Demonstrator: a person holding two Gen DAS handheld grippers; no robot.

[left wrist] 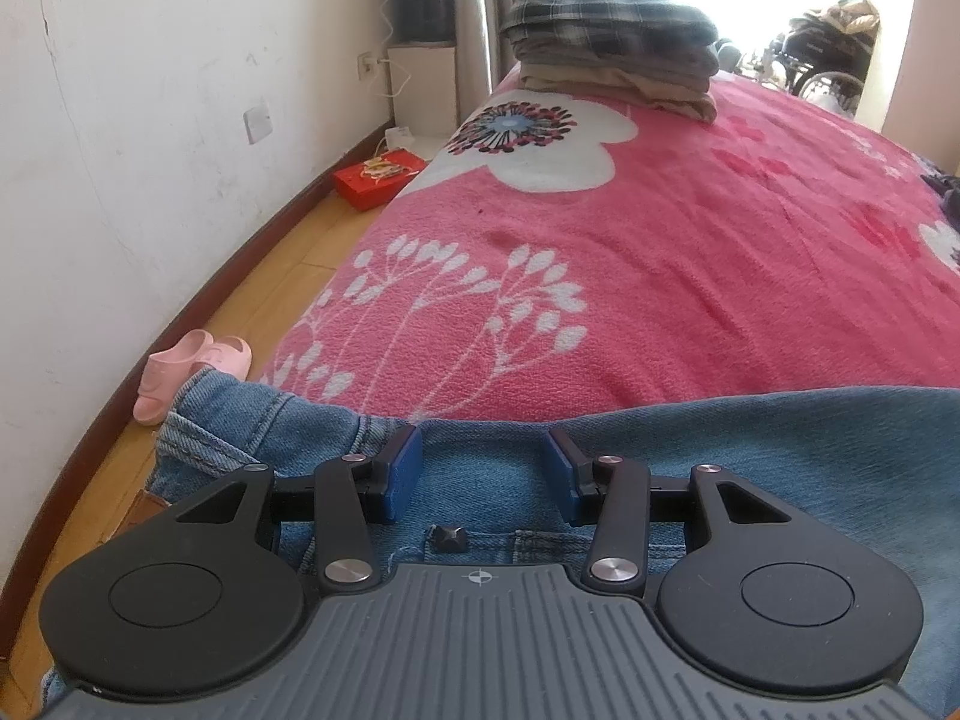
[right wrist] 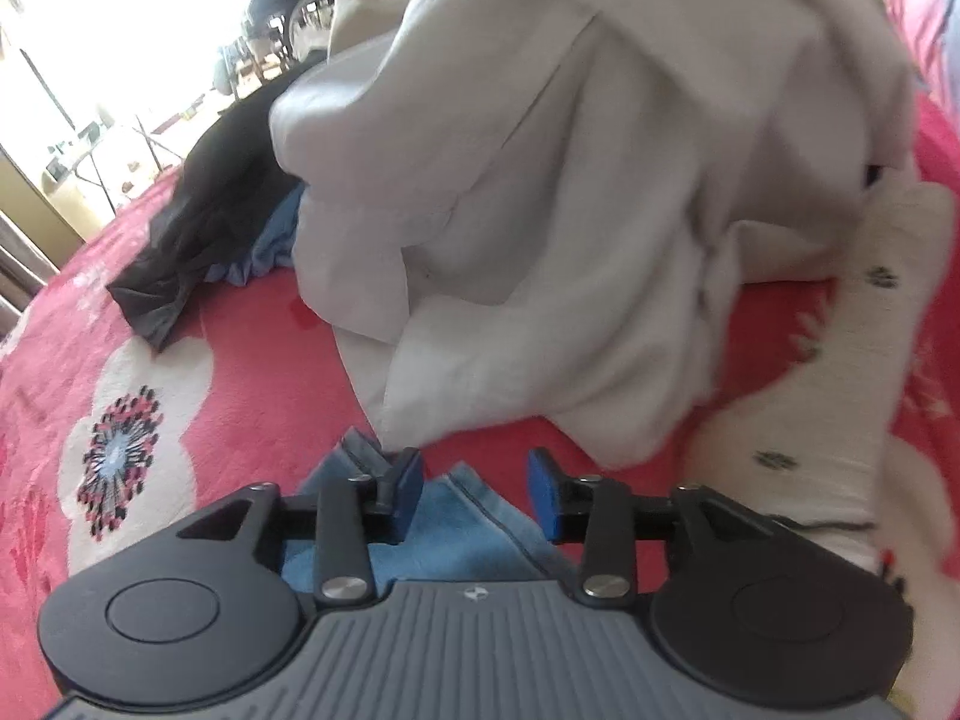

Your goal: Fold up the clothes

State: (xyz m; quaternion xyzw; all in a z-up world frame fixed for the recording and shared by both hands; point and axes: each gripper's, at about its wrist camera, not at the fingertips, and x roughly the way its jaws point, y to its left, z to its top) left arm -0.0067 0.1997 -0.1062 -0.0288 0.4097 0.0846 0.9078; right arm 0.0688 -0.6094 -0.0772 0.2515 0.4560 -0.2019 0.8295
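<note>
Blue denim jeans (left wrist: 750,456) lie across the near edge of the pink flowered bed cover (left wrist: 690,252). My left gripper (left wrist: 483,462) hovers open over the waistband, its blue pads (left wrist: 403,471) on either side of a denim fold. In the right wrist view, my right gripper (right wrist: 474,492) is open above a denim hem (right wrist: 444,531) of the jeans. Just beyond it sits a crumpled white garment (right wrist: 570,192). A stack of folded clothes (left wrist: 618,48), plaid on top, rests at the far end of the bed.
A black garment (right wrist: 204,228) over a blue one lies behind the white heap, and a white sock-like piece with dark dots (right wrist: 840,372) to its right. Pink slippers (left wrist: 192,366) and a red box (left wrist: 375,177) sit on the wooden floor beside the white wall.
</note>
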